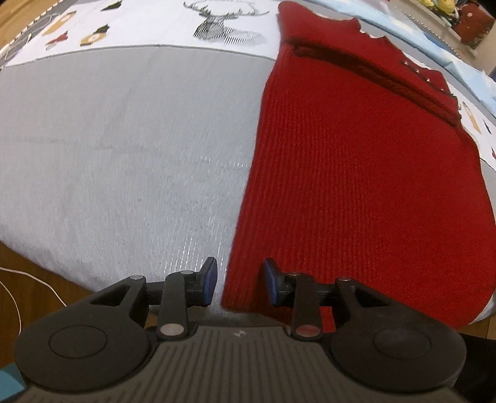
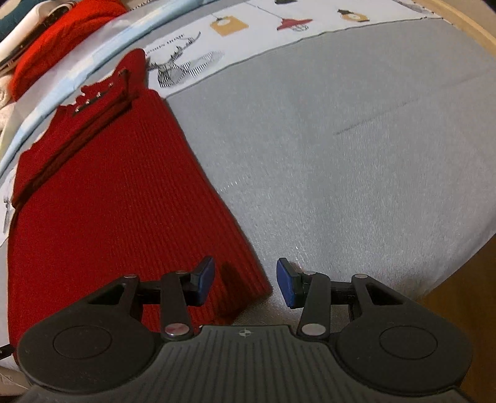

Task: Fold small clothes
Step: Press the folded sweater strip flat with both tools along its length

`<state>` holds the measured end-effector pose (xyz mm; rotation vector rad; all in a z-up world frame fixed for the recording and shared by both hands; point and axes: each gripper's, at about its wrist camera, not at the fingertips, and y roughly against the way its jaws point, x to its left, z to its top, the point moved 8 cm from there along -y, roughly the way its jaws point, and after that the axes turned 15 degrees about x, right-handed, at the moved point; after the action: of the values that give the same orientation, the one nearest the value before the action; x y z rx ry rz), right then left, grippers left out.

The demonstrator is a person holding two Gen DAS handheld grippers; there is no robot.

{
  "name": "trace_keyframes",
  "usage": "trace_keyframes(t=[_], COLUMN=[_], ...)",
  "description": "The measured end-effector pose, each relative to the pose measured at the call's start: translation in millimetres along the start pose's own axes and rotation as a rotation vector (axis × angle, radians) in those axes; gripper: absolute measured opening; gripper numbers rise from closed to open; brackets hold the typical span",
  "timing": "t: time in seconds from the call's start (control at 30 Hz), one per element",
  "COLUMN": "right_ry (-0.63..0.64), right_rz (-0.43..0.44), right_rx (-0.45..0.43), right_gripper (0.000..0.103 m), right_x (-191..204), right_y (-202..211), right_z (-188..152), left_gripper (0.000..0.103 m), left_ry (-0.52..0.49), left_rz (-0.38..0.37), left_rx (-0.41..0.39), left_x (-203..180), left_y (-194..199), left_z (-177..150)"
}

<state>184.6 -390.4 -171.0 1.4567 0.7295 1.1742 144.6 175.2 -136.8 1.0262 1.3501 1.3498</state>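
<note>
Right, both grippers sit at the near hem of the red knit garment (image 1: 356,186), jaws parted, holding nothing. My left gripper (image 1: 238,283) straddles the hem's left corner; my right gripper (image 2: 245,282) straddles the right corner. The garment lies flat on the grey cloth (image 1: 124,139), already narrowed lengthwise I think, though the layers are hard to read. Further ahead, its collar end with small studs (image 2: 93,99) reaches the printed sheet (image 2: 235,24). Next: clamp both corners, lift, carry hem toward collar.
</note>
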Motion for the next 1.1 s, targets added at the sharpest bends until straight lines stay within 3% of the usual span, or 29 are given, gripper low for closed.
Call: trace_keyframes(t=[0.17,0.6,0.63,0.7,0.73,0.77,0.9,0.97,1.1], right_ry=[0.041,0.094,0.097,0.105,0.106,0.102,0.064,0.065,0.09], right_rz=[-0.017,-0.031,-0.029,-0.013,0.012,0.032,0.071,0.049,0.028], right_rx=[0.032,0.028,0.027,0.03,0.036,0.037,0.036,0.039,0.045], right_gripper=[0.046,0.046,0.043,0.033,0.024,0.022,0.022,0.03,0.031], right_x=[7.6,15.6,16.0,17.5,19.2,20.0,18.1,17.3,21.8], right_y=[-11.9,-19.3,-19.3,-18.7,-18.4,-17.2,-12.6,-14.3,-16.3], right_z=[-2.2,-3.6,-3.7,-5.0,-5.7,-5.8,-4.4,-5.2,-8.3], left_gripper=[0.036,0.036,0.035,0.016,0.014,0.013,0.015,0.016,0.018], left_ry=[0.014,0.021,0.015,0.0,-0.01,-0.018,0.025,0.041,0.024], left_rz=[-0.003,-0.017,-0.015,-0.03,-0.032,-0.026,-0.066,-0.076,-0.059], left_rx=[0.024,-0.004,-0.006,-0.011,-0.015,-0.019,-0.012,0.006,0.008], left_x=[0.9,0.3,-0.3,-3.3,-4.8,-5.2,0.3,3.4,-0.4], left_y=[-9.4,-10.2,-9.6,-7.6,-5.3,-3.3,-0.9,-4.1,-5.3], left_z=[-0.7,-6.7,-7.7,-9.1,-9.7,-9.3,-12.2,-13.8,-14.2])
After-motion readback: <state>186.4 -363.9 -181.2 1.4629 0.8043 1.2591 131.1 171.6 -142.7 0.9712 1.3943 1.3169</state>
